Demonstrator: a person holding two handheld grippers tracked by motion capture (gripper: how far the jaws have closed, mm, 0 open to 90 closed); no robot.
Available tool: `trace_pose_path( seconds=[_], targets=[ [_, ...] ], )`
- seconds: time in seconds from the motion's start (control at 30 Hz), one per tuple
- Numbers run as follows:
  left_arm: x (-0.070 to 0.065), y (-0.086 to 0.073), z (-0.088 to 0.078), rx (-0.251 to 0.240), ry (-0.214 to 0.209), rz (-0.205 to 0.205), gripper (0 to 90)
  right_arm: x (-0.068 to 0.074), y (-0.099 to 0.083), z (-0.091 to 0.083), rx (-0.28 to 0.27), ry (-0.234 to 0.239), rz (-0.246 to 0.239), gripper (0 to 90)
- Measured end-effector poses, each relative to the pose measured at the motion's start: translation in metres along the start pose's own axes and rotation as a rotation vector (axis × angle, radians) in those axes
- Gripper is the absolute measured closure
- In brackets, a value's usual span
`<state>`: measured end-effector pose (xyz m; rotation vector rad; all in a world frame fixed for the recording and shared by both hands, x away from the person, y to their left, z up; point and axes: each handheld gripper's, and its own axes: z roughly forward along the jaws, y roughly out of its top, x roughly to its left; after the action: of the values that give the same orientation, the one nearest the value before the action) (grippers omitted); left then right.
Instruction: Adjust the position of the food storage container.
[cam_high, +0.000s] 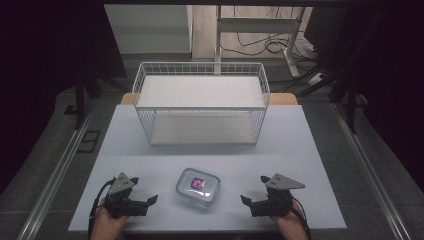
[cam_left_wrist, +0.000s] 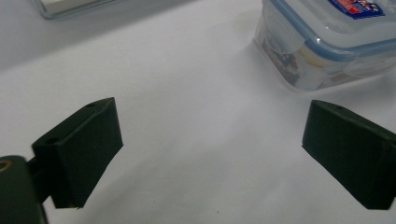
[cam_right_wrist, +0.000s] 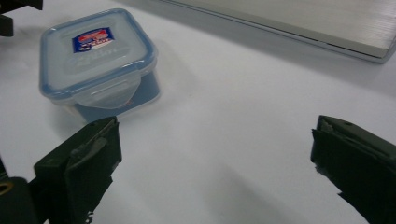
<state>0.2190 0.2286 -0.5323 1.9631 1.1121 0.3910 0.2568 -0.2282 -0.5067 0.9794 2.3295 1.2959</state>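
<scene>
— Both grippers sit at the near edge of the counter (cam_high: 210, 145), closest to us: the left gripper (cam_high: 145, 202) on one side, the right gripper (cam_high: 248, 202) on the other, each in a hand, jaws pointing inward at one another. What do they hold?

— Nothing. Each is released, jaws spread wide with only bare counter between them; the left gripper view and the right gripper view both show that plainly.

— Take me through the scene, biggest thing first.

— Pale counter, then the white wire basket (cam_high: 200, 102) standing at its far half, upright and with nothing in it that I can see. Well apart from it, near the front edge and between the two grippers, lies the small clear box (cam_high: 198, 186) with its blue-rimmed lid (cam_right_wrist: 95, 46) clipped on and a red-and-blue label (cam_right_wrist: 93, 39) on top.

— So the box is the thing to pick up?

— That is my reading, since both grippers flank it and neither touches it yet. The basket looks like the likely place for it, though I am only judging.

— How would you do the reach well?

— Come in level and low, so the jaws straddle the box walls below the lid rim, not the clip flaps. The plastic looks smooth and may slide on the counter, so I would centre it between the jaws before closing, and close squarely on two opposite flat sides. Keep it upright on the lift, and clear the basket's top wire before lowering.
</scene>
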Motion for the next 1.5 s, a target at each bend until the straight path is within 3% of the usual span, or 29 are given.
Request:
trace_pose_path(
  seconds=[0.07,0.17,0.27,0.37,0.47,0.67,0.7,0.83,1.07,1.1,1.13,1.2,1.27,1.37,1.43,1.5],
  targets=[
    [0.002,0.0,-0.001,-0.006,-0.005,-0.014,2.4,-0.001,-0.002,0.003,0.023,0.001,0.009,0.0],
    [0.004,0.0,-0.001,-0.013,-0.014,-0.017,2.2,-0.003,-0.004,0.008,0.052,-0.049,0.027,0.0],
    [0.006,0.001,-0.002,-0.02,-0.036,-0.028,2.0,-0.003,-0.004,0.01,0.066,-0.062,0.015,0.0],
    [0.005,0.001,-0.002,-0.021,-0.042,-0.016,2.8,-0.002,-0.002,0.008,0.063,-0.043,0.002,0.0],
    [0.001,0.002,-0.001,-0.004,-0.036,0.01,6.4,-0.003,-0.002,0.009,0.068,-0.033,0.019,0.0],
    [-0.006,0.007,-0.001,-0.019,-0.068,0.06,21.7,-0.001,0.002,0.007,0.047,-0.036,0.029,0.0],
    [-0.007,0.009,0.0,-0.031,-0.08,0.069,28.9,0.002,0.006,0.005,0.027,-0.042,0.02,2.0],
    [-0.008,0.012,0.002,-0.041,-0.112,0.061,42.4,0.007,0.009,0.008,0.052,-0.015,0.02,9.8],
    [-0.017,0.02,0.016,-0.007,-0.17,0.099,71.9,0.011,0.012,0.015,0.092,0.081,0.007,39.4],
    [-0.017,0.02,0.016,-0.007,-0.17,0.099,75.8,0.011,0.012,0.015,0.092,0.081,0.007,39.4],
    [-0.02,0.023,0.022,0.003,-0.178,0.109,79.9,0.014,0.014,0.016,0.097,0.11,0.012,49.7],
    [-0.024,0.026,0.029,0.012,-0.187,0.116,85.2,0.016,0.016,0.018,0.114,0.178,0.045,58.4],
    [-0.027,0.028,0.034,0.019,-0.189,0.114,88.4,0.018,0.016,0.02,0.114,0.242,0.055,68.2],
    [-0.03,0.028,0.037,0.034,-0.191,0.119,89.8,0.025,0.019,0.023,0.132,0.265,0.016,83.6],
    [-0.031,0.028,0.038,0.038,-0.19,0.116,89.8,0.031,0.021,0.026,0.136,0.276,0.001,89.1],
    [-0.032,0.028,0.039,0.036,-0.195,0.108,89.8,0.035,0.022,0.028,0.141,0.28,-0.005,89.3]
  ],
)
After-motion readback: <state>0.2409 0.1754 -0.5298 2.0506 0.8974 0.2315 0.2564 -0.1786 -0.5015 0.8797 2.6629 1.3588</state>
